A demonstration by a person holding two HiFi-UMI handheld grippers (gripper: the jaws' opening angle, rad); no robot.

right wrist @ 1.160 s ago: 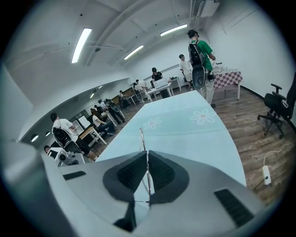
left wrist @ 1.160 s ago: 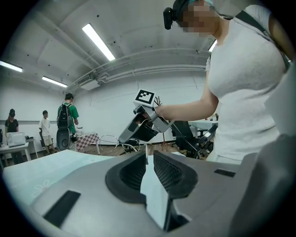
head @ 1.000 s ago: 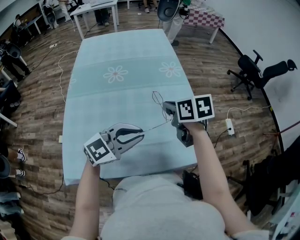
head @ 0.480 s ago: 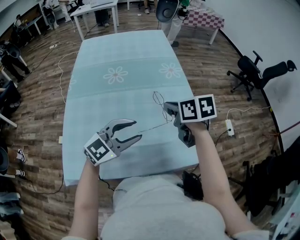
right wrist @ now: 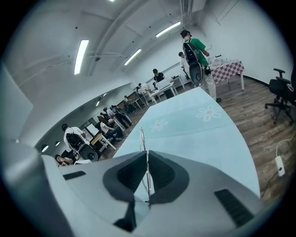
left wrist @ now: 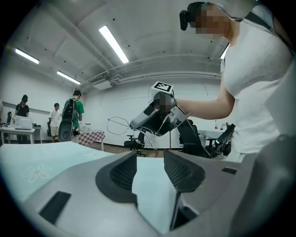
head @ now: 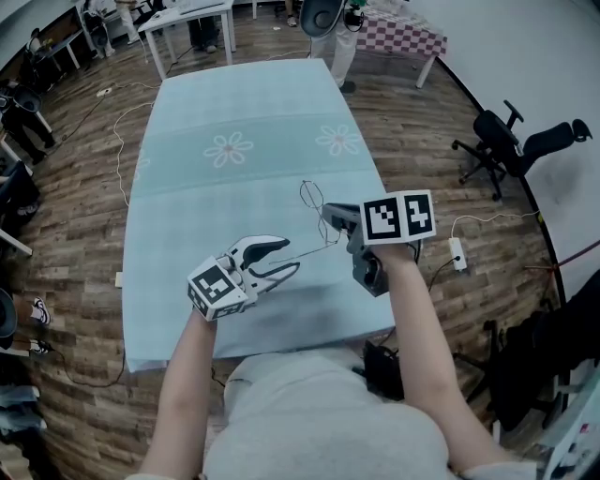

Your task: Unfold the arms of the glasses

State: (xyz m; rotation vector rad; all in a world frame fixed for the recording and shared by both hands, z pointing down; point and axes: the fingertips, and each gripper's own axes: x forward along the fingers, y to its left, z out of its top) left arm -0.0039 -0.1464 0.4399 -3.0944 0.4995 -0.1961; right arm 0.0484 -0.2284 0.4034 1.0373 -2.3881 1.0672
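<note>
The glasses [head: 312,198] are thin wire frames held above the light blue tablecloth [head: 234,103]. My right gripper [head: 330,217] is shut on them, and in the right gripper view the wire of the glasses [right wrist: 141,139] stands up between the closed pads of that gripper [right wrist: 146,159]. One thin arm [head: 314,247] runs from there toward my left gripper [head: 291,256]. The left gripper's jaws have just been opening and now stand wide with nothing between them. The left gripper view shows its own jaws [left wrist: 150,157] apart, with the right gripper [left wrist: 155,115] and a lens loop [left wrist: 118,126] beyond them.
The table's near edge [head: 281,342] lies just in front of the person's body. An office chair [head: 506,141] and a power strip [head: 457,251] are on the wooden floor to the right. A person with a backpack [head: 328,19] stands at the far end, and other people sit at the left.
The left gripper let go of the tip of the glasses' arm and opened wide, then shifted right toward the right gripper. The right gripper stays still, holding the glasses.
</note>
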